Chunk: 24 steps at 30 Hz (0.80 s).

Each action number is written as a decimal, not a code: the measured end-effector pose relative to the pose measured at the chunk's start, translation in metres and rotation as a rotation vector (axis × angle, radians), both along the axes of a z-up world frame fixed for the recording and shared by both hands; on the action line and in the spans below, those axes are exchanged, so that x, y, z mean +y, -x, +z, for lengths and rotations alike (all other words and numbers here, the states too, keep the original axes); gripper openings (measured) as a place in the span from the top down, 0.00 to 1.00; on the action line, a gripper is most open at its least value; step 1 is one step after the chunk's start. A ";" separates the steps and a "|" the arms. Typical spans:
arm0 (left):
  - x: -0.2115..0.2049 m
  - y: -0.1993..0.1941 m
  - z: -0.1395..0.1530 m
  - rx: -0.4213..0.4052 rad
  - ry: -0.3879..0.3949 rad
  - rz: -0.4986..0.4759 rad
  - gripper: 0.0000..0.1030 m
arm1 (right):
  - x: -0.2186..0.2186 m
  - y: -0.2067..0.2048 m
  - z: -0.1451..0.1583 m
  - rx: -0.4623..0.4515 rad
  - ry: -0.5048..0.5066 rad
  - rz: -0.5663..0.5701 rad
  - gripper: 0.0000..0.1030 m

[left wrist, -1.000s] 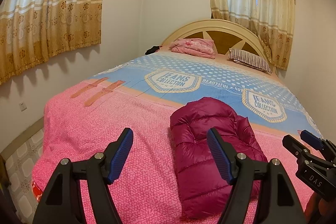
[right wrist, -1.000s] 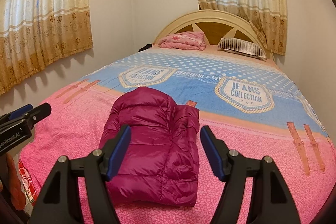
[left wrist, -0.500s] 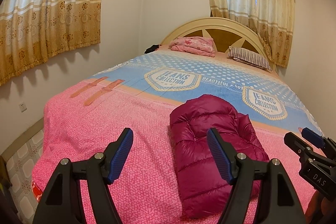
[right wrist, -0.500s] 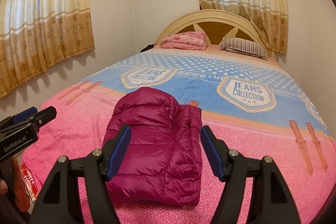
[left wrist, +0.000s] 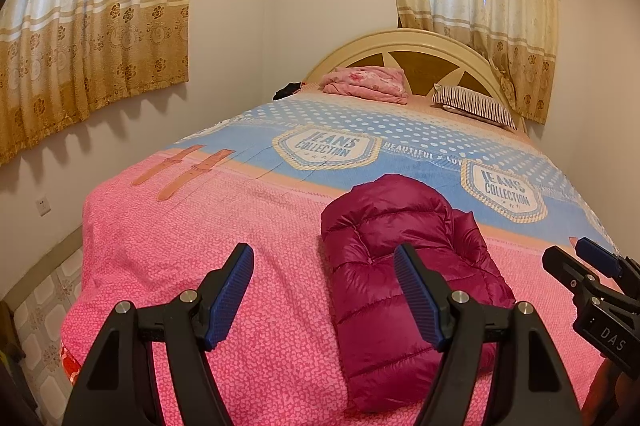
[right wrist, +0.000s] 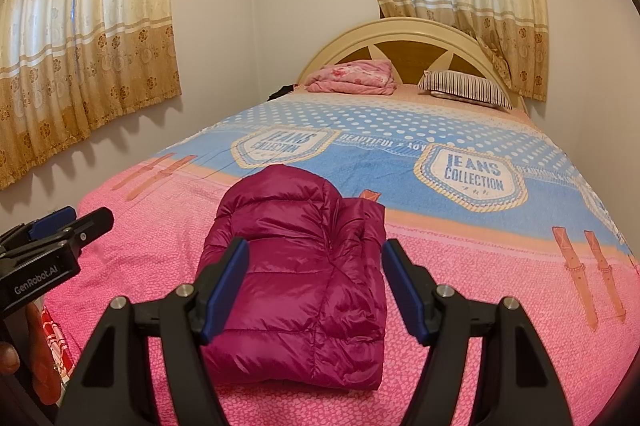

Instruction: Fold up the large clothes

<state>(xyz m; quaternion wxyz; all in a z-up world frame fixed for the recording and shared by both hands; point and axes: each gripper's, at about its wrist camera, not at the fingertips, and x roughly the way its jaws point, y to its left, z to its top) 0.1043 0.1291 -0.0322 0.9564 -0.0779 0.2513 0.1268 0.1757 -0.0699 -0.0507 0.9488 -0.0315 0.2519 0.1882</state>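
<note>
Two cameras look up the bed from its foot

Each camera sits low behind its own claw and faces the headboard (left wrist: 404,44). The left claw (left wrist: 324,290) camera is off to the left, so the folded jacket (left wrist: 404,266) shows on its right side, near. The right claw (right wrist: 316,286) camera is right behind the jacket, close. Both views share the bed (right wrist: 500,266), the jacket, the striped pillow (right wrist: 464,88) and the curtains (left wrist: 92,26). Each view also catches the other claw at its edge.
</note>
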 end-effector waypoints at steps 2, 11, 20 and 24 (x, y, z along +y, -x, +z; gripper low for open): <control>0.000 0.000 -0.001 0.001 -0.001 -0.001 0.29 | 0.000 0.000 0.000 0.000 0.000 0.000 0.31; -0.003 0.000 -0.004 0.002 -0.010 -0.016 0.29 | 0.001 0.003 -0.001 0.001 -0.002 0.003 0.31; -0.001 -0.001 -0.006 0.012 0.001 -0.029 0.15 | 0.002 0.005 0.000 -0.011 -0.006 -0.001 0.31; -0.003 -0.001 -0.006 0.017 -0.003 -0.015 0.15 | 0.004 0.005 0.001 -0.013 -0.006 0.000 0.30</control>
